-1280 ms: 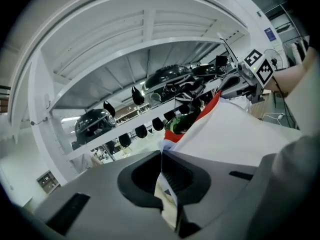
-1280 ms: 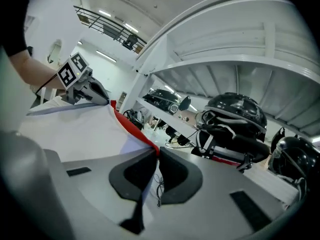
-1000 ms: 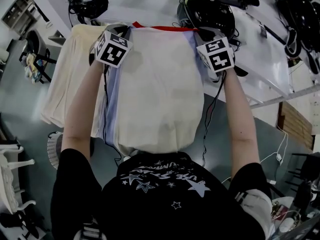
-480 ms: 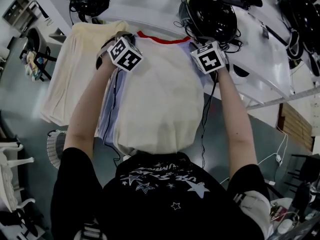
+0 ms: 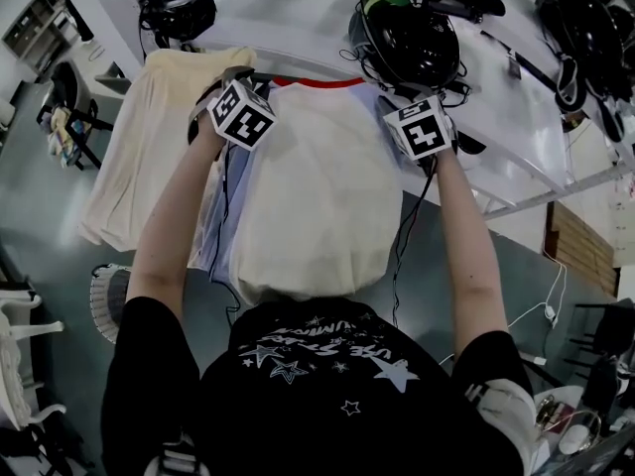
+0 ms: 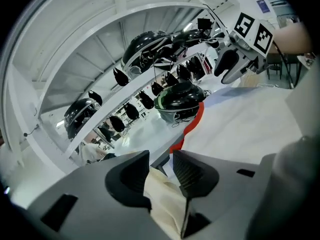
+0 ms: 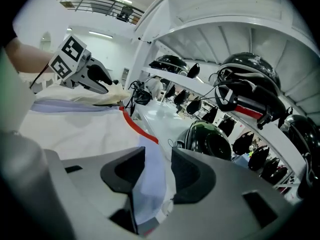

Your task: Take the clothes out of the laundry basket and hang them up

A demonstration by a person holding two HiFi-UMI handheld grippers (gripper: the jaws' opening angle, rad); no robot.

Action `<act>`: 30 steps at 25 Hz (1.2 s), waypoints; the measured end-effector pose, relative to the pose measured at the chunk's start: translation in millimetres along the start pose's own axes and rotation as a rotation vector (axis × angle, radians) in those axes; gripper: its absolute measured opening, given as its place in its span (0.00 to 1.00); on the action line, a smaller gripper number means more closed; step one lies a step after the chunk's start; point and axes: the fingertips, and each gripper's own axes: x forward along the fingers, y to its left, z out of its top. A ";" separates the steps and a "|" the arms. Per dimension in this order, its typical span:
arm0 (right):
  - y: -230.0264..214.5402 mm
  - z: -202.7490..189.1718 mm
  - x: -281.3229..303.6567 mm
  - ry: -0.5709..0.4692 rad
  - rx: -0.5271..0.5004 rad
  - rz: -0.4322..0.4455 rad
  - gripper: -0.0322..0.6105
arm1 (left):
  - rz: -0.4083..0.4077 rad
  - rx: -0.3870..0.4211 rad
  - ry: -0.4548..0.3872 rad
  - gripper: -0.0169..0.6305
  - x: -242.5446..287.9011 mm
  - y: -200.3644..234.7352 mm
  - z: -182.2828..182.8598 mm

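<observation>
A: Where's the shirt (image 5: pixel 317 196)?
B: Draped over the table (image 5: pixel 298 13) edge, collar (image 5: pixel 317 82) running along it.
A: Fingers (image 6: pixel 192 171)?
B: Just opened on left gripper (image 6: pixel 161 171) and right gripper (image 7: pixel 159 171); the shirt lies loose between each pair.

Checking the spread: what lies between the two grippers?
Head view: a white shirt with a red collar. The left gripper and right gripper have just been opening their jaws, cloth between them.
</observation>
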 end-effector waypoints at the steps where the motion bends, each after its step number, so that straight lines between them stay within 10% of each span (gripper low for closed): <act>1: 1.9 2.2 -6.2 -0.006 0.003 -0.008 0.32 | 0.005 -0.011 -0.017 0.28 -7.9 2.0 0.7; 19: 80.5 64.4 -123.4 -0.171 0.087 -0.123 0.31 | -0.014 -0.109 -0.300 0.27 -156.9 27.0 -2.4; 30: 160.8 85.7 -158.3 -0.198 0.122 -0.176 0.30 | -0.088 -0.233 -0.364 0.26 -224.3 22.5 -68.3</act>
